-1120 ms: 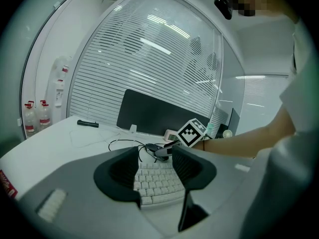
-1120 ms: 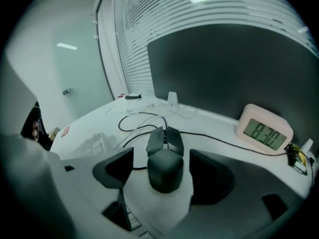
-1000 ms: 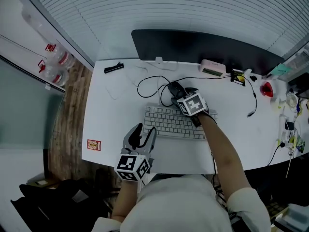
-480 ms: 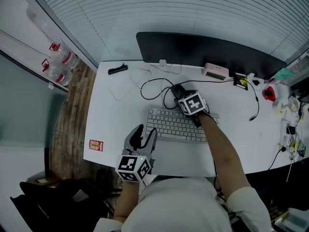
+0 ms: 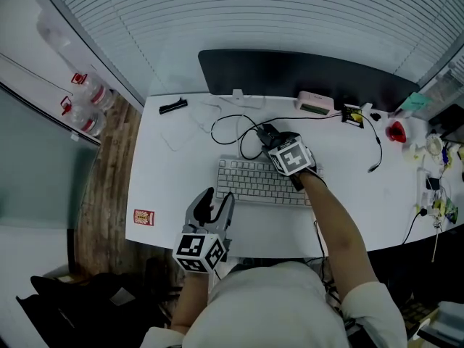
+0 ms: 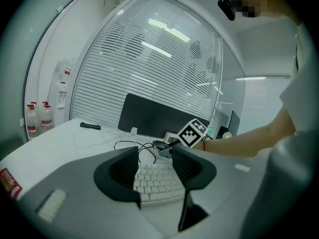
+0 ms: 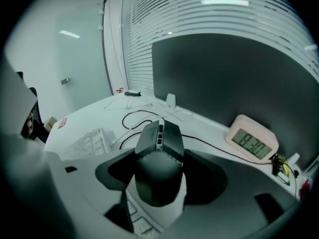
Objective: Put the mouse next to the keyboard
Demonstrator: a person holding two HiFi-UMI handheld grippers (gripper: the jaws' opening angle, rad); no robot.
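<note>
A black wired mouse (image 7: pixel 159 158) sits between the jaws of my right gripper (image 7: pixel 160 177), which is shut on its sides. White keys show just beneath it. In the head view the mouse (image 5: pixel 267 132) and right gripper (image 5: pixel 278 142) are at the far right edge of the white keyboard (image 5: pixel 254 181). Its black cable (image 5: pixel 229 127) loops across the desk behind the keyboard. My left gripper (image 5: pixel 212 206) rests near the desk's front edge, in front of the keyboard (image 6: pixel 157 182). That left gripper (image 6: pixel 155 171) is open with nothing between its fingers.
A dark monitor (image 5: pixel 304 75) stands at the back of the white desk (image 5: pixel 167 172). A pink clock (image 5: pixel 314 104) sits before it, right of the mouse. A black pen (image 5: pixel 172 106) lies at the back left, a red packet (image 5: pixel 141 217) at the front left. Small clutter fills the right end.
Hardly anything differs: the right gripper stays behind the keyboard around the mouse, the left gripper has not moved, and the head view shifts slightly.
</note>
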